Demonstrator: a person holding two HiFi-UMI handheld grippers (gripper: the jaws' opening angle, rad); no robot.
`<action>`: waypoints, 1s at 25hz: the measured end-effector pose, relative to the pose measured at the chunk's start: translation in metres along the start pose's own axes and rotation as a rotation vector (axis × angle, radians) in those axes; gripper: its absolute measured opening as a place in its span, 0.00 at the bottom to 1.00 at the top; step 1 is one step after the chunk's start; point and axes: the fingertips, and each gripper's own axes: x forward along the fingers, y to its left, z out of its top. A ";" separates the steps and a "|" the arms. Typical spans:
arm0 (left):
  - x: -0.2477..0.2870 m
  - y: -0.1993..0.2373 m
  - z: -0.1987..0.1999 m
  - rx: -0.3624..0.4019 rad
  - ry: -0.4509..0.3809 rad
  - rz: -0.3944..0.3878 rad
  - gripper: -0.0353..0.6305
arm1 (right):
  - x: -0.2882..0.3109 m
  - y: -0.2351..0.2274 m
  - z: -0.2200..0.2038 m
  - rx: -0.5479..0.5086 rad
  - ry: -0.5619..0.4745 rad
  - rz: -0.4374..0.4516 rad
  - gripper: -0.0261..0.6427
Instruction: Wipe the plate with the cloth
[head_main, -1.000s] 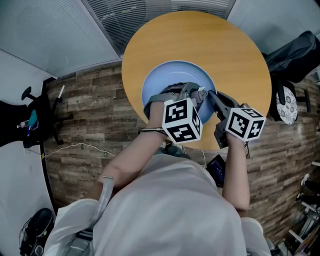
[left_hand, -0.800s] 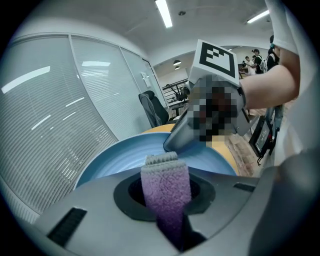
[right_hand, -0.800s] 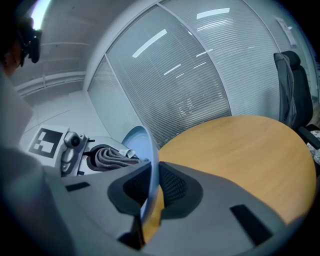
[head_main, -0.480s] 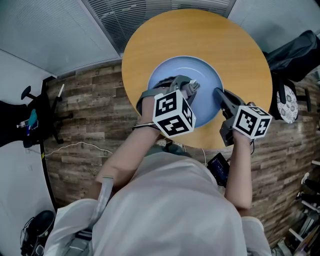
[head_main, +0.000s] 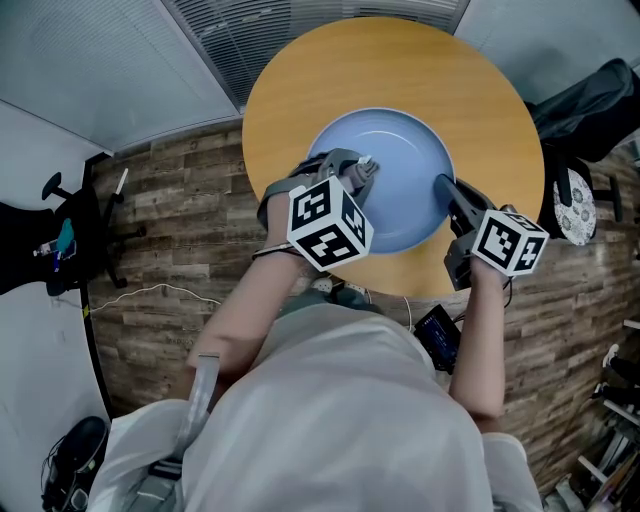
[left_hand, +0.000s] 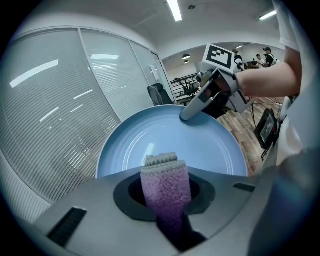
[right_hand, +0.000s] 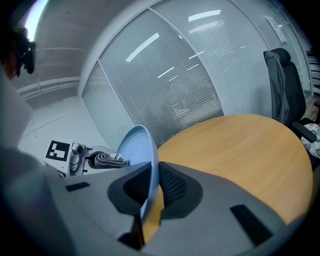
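A pale blue plate (head_main: 400, 165) is over the round wooden table (head_main: 330, 70), tilted up on edge. My right gripper (head_main: 443, 186) is shut on its right rim; in the right gripper view the plate (right_hand: 143, 145) stands edge-on between the jaws of my right gripper (right_hand: 150, 186). My left gripper (head_main: 362, 166) is shut on a folded purple-grey cloth (left_hand: 166, 182) at the plate's left part. In the left gripper view the cloth's tip sticks out of my left gripper (left_hand: 161, 165) against the plate's face (left_hand: 200, 145), with my right gripper (left_hand: 196, 106) on the far rim.
The table (right_hand: 240, 145) stands on wood-plank floor beside a wall of glass and blinds (head_main: 90, 60). A black chair (head_main: 590, 100) is at the right, a dark stand (head_main: 60, 240) at the left. A small dark device (head_main: 436, 336) lies on the floor near my legs.
My left gripper has slid left across the plate with the cloth. The plate and my right gripper have shifted a little to the right.
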 end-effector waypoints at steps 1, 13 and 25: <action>0.000 0.000 -0.001 -0.001 0.001 0.001 0.17 | 0.001 0.001 -0.001 0.001 0.001 0.000 0.09; 0.000 -0.008 -0.002 0.023 0.009 -0.019 0.17 | 0.004 0.006 -0.003 0.015 -0.003 0.016 0.09; 0.001 -0.022 0.011 0.061 -0.005 -0.043 0.17 | 0.015 0.026 -0.011 -0.006 0.035 0.051 0.09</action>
